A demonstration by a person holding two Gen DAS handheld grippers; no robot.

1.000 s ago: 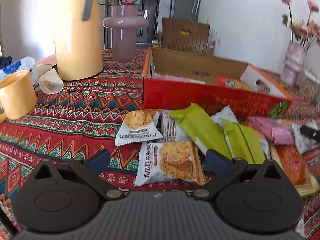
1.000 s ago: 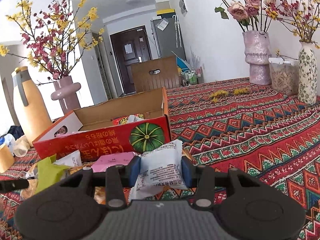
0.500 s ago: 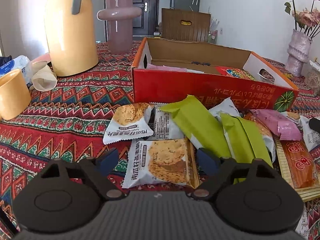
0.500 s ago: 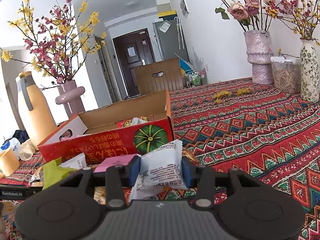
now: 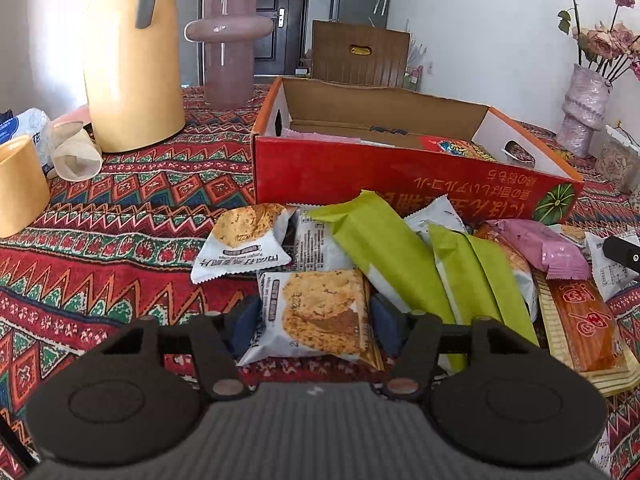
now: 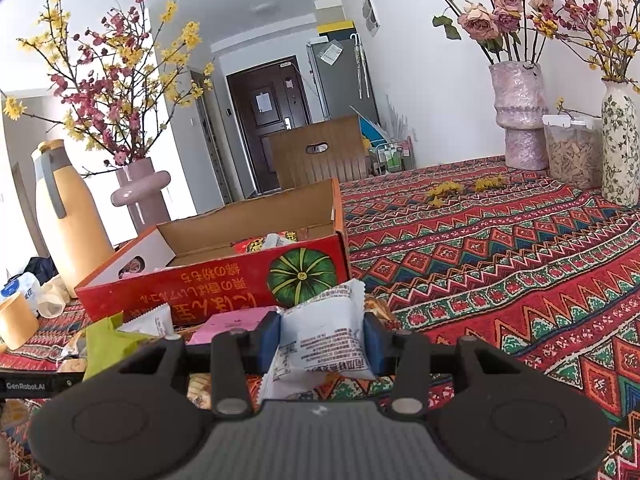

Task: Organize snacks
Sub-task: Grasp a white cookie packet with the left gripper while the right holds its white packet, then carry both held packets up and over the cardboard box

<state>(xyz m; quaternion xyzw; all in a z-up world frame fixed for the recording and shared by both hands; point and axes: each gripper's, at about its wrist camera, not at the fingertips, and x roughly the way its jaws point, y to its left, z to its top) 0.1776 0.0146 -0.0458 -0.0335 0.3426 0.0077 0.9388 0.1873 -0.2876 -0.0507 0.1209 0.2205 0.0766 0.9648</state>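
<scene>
A heap of snack packets lies on the patterned cloth in front of an open red cardboard box point(image 5: 400, 176) point(image 6: 208, 284). My left gripper point(image 5: 314, 320) is closing around a white biscuit packet point(image 5: 320, 308) at the near edge of the heap. Its blue pads meet both sides of the packet, which still rests on the cloth. Two green packets point(image 5: 380, 248) and a pink one point(image 5: 552, 248) lie to its right. My right gripper point(image 6: 320, 340) is shut on a white snack packet point(image 6: 324, 332), held just in front of the box's pumpkin-printed end. The box holds a few snacks.
A yellow thermos jug point(image 5: 132, 72), a pink vase point(image 5: 228, 48) and a yellow cup point(image 5: 20, 188) stand at the left. Flower vases point(image 6: 520, 116) and a jar point(image 6: 572, 156) line the far right wall. A wooden chair back point(image 6: 320, 156) stands behind the table.
My left gripper has moved forward to the biscuit packet and its fingers have come in from wide apart to the packet's sides. The right gripper has kept its packet and stayed put.
</scene>
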